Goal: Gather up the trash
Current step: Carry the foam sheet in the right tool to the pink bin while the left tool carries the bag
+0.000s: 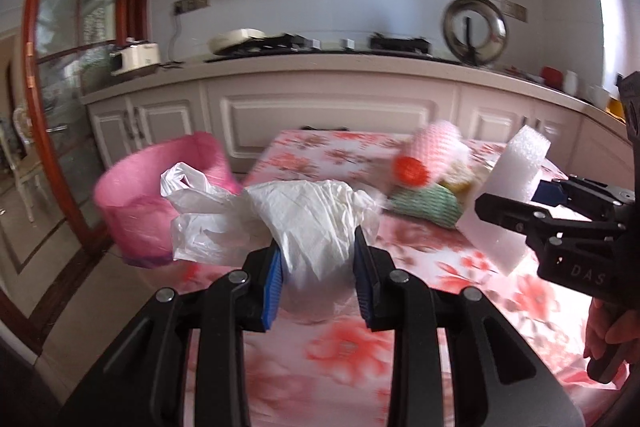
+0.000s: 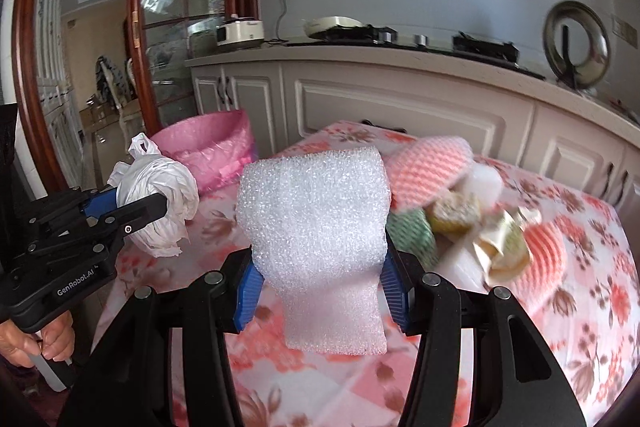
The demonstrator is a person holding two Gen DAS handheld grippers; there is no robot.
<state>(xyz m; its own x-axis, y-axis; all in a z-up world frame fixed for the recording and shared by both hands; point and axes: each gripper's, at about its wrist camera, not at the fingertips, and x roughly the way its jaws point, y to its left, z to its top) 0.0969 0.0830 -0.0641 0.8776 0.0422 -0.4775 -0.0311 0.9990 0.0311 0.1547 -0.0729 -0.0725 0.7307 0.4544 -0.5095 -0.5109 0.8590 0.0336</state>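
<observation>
My left gripper (image 1: 318, 267) is shut on a crumpled white plastic bag (image 1: 304, 223), held above the table's near-left edge; the left gripper (image 2: 136, 201) and the bag (image 2: 160, 195) also show in the right wrist view. My right gripper (image 2: 316, 279) is shut on a white foam sheet (image 2: 316, 227), which stands upright between its blue pads. The same gripper (image 1: 516, 203) and foam sheet (image 1: 516, 187) appear at the right of the left wrist view. A pink-lined trash bin (image 1: 136, 203) (image 2: 208, 147) stands on the floor off the table's left side.
On the floral tablecloth (image 1: 340, 347) (image 2: 560, 307) lies a pile: pink foam nets (image 1: 436, 147) (image 2: 428, 167), a green cloth (image 1: 424, 207) (image 2: 412, 235) and crumpled wrappers (image 2: 500, 239). Kitchen cabinets (image 1: 320, 115) run behind the table and a glass door (image 1: 60, 67) stands at the left.
</observation>
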